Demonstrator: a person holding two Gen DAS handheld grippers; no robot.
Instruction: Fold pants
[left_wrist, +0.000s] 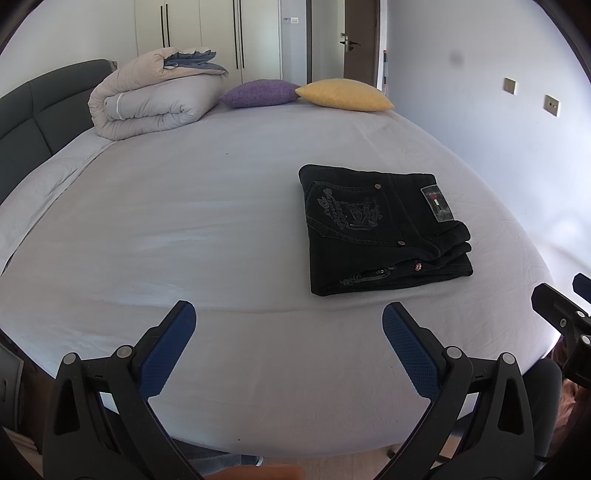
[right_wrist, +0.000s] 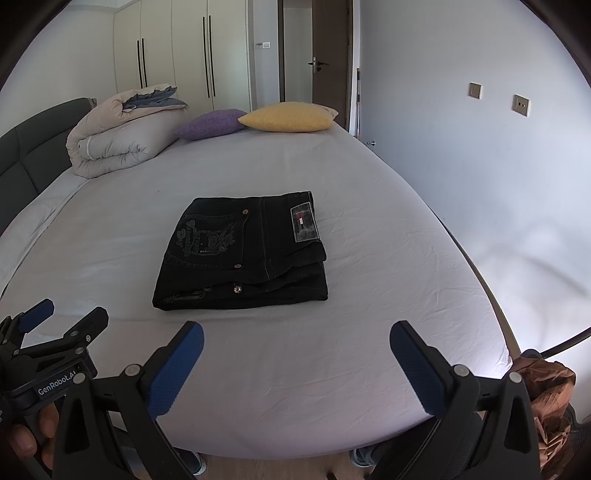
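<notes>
I hold my left gripper (left_wrist: 289, 321) and right gripper (right_wrist: 296, 341) spread wide, gripping nothing, back at the near edge of the bed (right_wrist: 369, 369), since the black jeans (right_wrist: 240, 254) look fully folded, pocket side up mid-mattress. A rolled duvet (right_wrist: 118, 136) and two cushions sit by the headboard; wardrobes and a door stand behind.

The black pants (right_wrist: 242, 254) are lying folded into a compact stack on the bed (right_wrist: 351, 184), back pocket and label facing up. The right hand-held gripper (right_wrist: 296, 345) is hovering near them with its blue pads spread wide, touching nothing. At the near left, the left hand-held gripper (right_wrist: 64, 314) is showing partly. A rolled duvet (right_wrist: 122, 136), a purple pillow (right_wrist: 208, 125) and a yellow pillow (right_wrist: 290, 117) are sitting at the far end.
</notes>
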